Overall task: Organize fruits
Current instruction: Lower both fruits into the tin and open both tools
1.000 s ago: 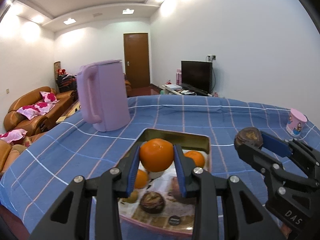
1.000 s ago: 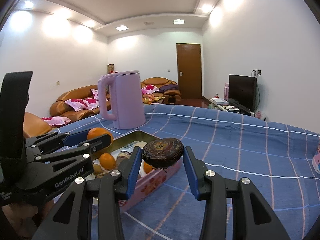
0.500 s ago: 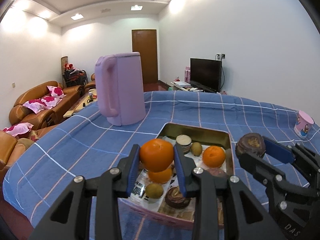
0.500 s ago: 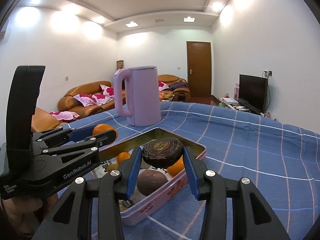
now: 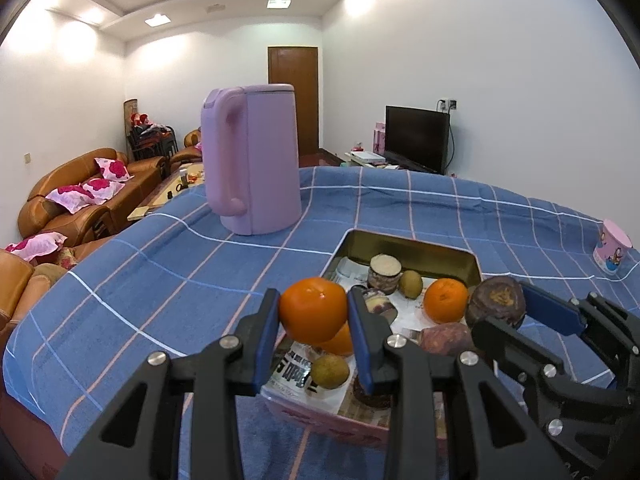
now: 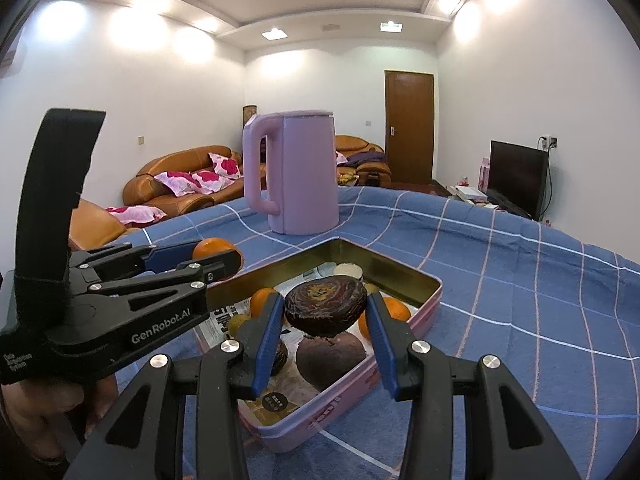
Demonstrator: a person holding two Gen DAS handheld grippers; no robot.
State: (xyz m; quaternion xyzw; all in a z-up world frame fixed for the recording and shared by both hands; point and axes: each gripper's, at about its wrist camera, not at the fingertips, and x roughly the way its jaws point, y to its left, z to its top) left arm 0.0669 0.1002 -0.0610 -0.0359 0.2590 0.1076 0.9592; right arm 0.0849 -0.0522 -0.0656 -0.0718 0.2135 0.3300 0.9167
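Fruit sits in both tongs above the near end of an open tin. The left tongs (image 5: 314, 322) are closed on an orange (image 5: 313, 309), their blue pads pressed against its left and right sides; it is round, with its stem dimple turned up and slightly away. It hangs over the tin's near left part. The right tongs (image 6: 326, 322) are clamped on a dark purple fruit (image 6: 326, 304), a squat piece whose long axis runs left to right between the pads, its flat swirled face tilted up and toward the camera. It hangs just above a second dark purple fruit (image 6: 330, 358) lying in the tin.

The tin (image 6: 400, 276) is a shallow pink box with a gold inner wall, lined with newspaper, and rests on the table (image 5: 160, 280) under a blue checked cloth; its long axis runs from near to far. Inside, going back, lie a small green-brown fruit (image 5: 330, 372), another orange (image 5: 445, 300) on the right, a second small green-brown fruit (image 5: 411, 283) and a short round jar (image 5: 385, 272) near the far wall.

Beyond the tin, to the left, a lilac kettle (image 5: 256, 160) stands upright with its handle facing left. A pink cup (image 5: 612, 252) stands far right on the table.
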